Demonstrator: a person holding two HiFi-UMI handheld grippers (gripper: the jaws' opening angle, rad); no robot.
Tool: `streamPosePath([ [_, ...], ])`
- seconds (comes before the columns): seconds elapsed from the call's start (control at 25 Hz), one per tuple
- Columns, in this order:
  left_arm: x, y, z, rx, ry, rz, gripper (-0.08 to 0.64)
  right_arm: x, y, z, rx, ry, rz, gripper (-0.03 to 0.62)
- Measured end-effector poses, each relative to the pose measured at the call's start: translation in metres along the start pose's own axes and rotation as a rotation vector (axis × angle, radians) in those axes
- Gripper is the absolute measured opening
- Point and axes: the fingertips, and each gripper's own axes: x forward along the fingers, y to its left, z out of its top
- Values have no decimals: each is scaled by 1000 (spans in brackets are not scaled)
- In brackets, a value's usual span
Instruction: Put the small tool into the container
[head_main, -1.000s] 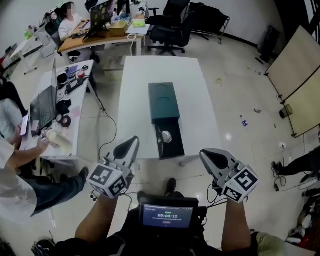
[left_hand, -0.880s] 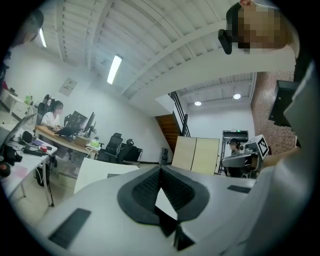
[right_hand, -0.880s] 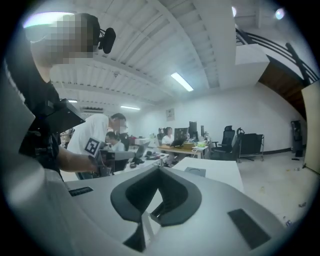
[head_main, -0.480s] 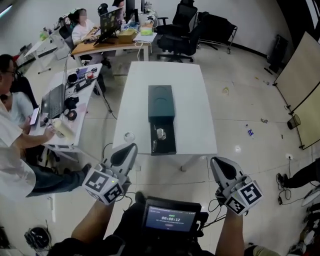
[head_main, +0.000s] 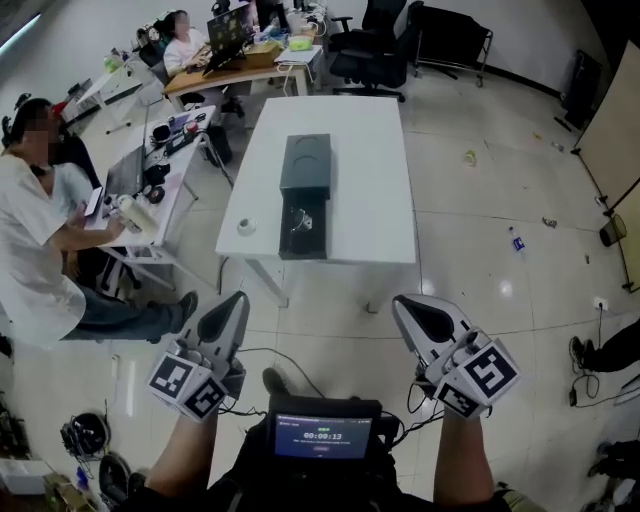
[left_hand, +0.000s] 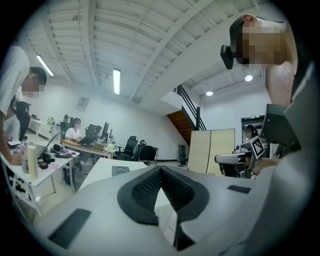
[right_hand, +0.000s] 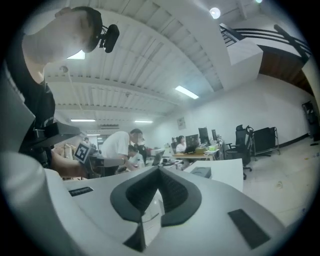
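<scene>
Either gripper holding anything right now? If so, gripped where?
Nothing is held. The left gripper and the right gripper both have their jaws closed together with nothing between them, and both are short of the white table.

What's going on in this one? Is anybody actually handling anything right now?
Nothing is being handled at this moment. The person stands on the floor a step short of the white table, holding the left gripper and the right gripper low in front of the body, both with jaws together and empty. On the table the dark green container has its drawer pulled out toward the person, with a small pale item inside, too small to identify.
</scene>
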Motion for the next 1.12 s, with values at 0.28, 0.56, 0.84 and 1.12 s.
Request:
streamPosePath([
  [0.28, -68, -9, 19, 75, -36, 23, 35, -13, 65, 17, -16, -40, -1, 11],
  [0.56, -160, 26, 25, 74, -76, -9, 35, 8, 160, 10, -17, -62, -76, 9],
  [0.84, -210, 55, 10, 54, -60, -97, 34, 34, 231, 0, -38, -44, -133, 9],
  [1.12, -228, 38, 24, 43, -84, -73, 34, 19, 252, 0, -33, -48, -101, 9],
])
